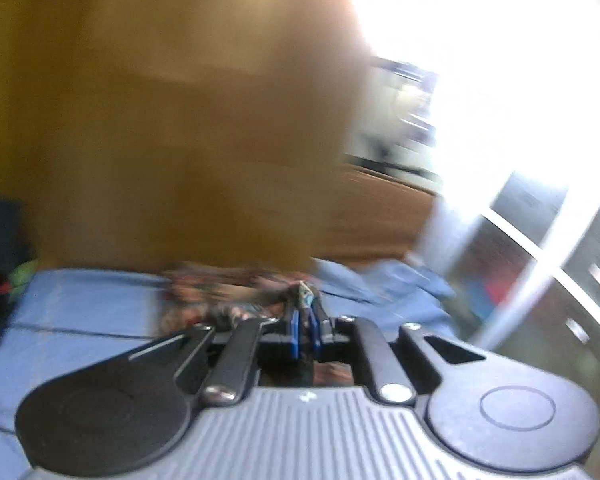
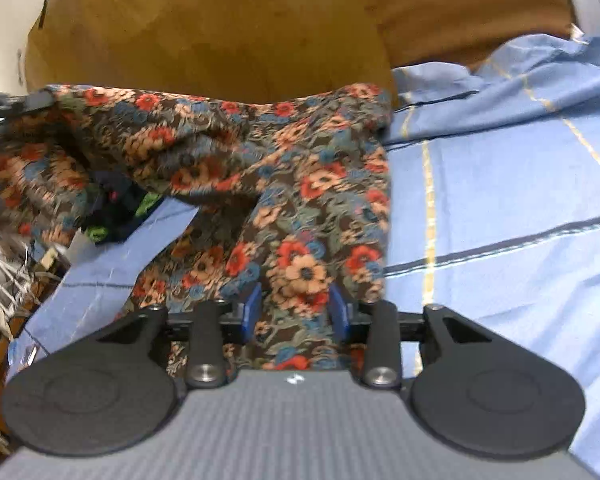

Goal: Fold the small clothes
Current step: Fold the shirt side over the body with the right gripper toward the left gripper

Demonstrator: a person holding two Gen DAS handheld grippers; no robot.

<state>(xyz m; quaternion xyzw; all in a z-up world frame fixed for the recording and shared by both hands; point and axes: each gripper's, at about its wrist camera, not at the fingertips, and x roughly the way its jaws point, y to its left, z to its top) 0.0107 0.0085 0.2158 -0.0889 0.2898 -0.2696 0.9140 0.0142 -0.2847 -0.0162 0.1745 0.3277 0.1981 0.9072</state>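
Observation:
A floral garment (image 2: 300, 184) with red, peach and blue flowers lies partly lifted over a blue bed sheet (image 2: 520, 200). My right gripper (image 2: 296, 304) is open, its blue pads (image 2: 252, 308) on either side of the cloth's near edge. In the blurred left wrist view, my left gripper (image 1: 306, 312) is shut on a bunched corner of the floral garment (image 1: 220, 296), which stretches away to the left. The left gripper's black finger also shows at the far left of the right wrist view (image 2: 32, 100), holding the cloth's far corner up.
A brown wooden headboard (image 2: 228, 28) stands behind the bed. Dark clothes with green print (image 2: 116, 208) lie under the lifted cloth. A pile of clutter (image 2: 4, 280) sits off the bed's left edge. A bright window (image 1: 480, 60) and metal bars (image 1: 532, 260) are at the right.

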